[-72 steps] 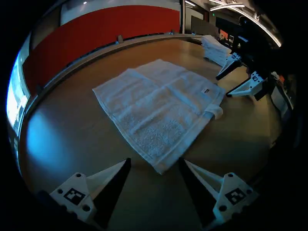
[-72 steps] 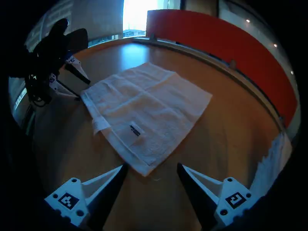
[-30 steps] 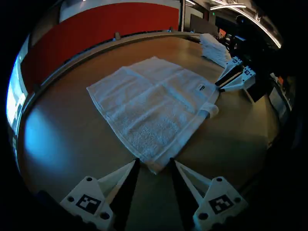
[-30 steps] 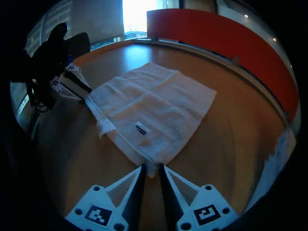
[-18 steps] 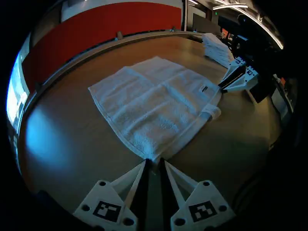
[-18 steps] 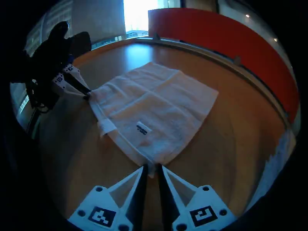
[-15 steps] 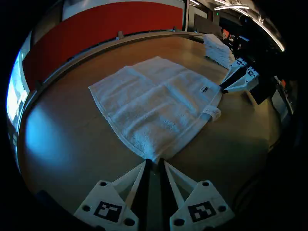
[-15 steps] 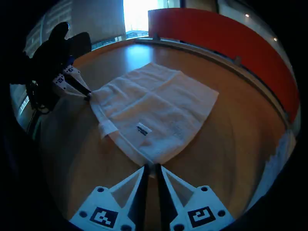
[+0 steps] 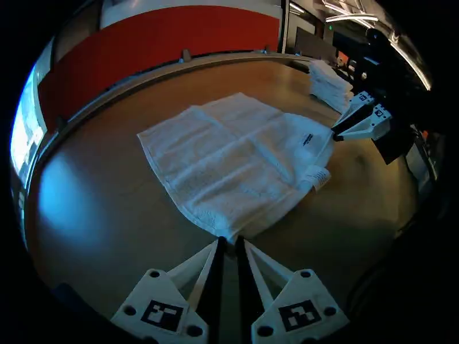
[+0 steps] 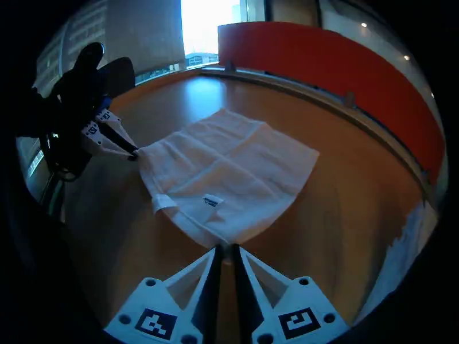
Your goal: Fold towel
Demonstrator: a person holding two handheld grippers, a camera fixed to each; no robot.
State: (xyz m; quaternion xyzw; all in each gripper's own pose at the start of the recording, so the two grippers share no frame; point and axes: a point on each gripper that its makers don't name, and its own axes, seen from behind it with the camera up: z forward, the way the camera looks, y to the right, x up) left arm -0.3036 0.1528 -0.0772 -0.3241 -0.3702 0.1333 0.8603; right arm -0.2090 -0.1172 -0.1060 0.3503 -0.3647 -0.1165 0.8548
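Note:
A white towel [image 9: 229, 160] lies folded on the wooden table [image 9: 97, 195], its near edge lifted a little off the surface. My left gripper [image 9: 229, 241] is shut on one near corner. In the left gripper view my right gripper [image 9: 335, 136] pinches the neighbouring corner at the right. In the right gripper view the towel [image 10: 229, 172] spreads ahead, with my right gripper [image 10: 225, 247] shut on its closest corner. My left gripper [image 10: 133, 153], held by a dark-sleeved hand, grips the corner at the left. A small label [image 10: 212, 200] lies on top of the towel.
A stack of folded white towels [image 9: 330, 86] sits at the far right of the table, also seen as white cloth [image 10: 401, 252] at the right edge. A raised rail [image 9: 143, 77] and a red wall panel [image 9: 172, 34] border the far side.
Both grippers came forward from open, shut on the towel's two near corners, and have raised them slightly, so the near edge now bows up off the table.

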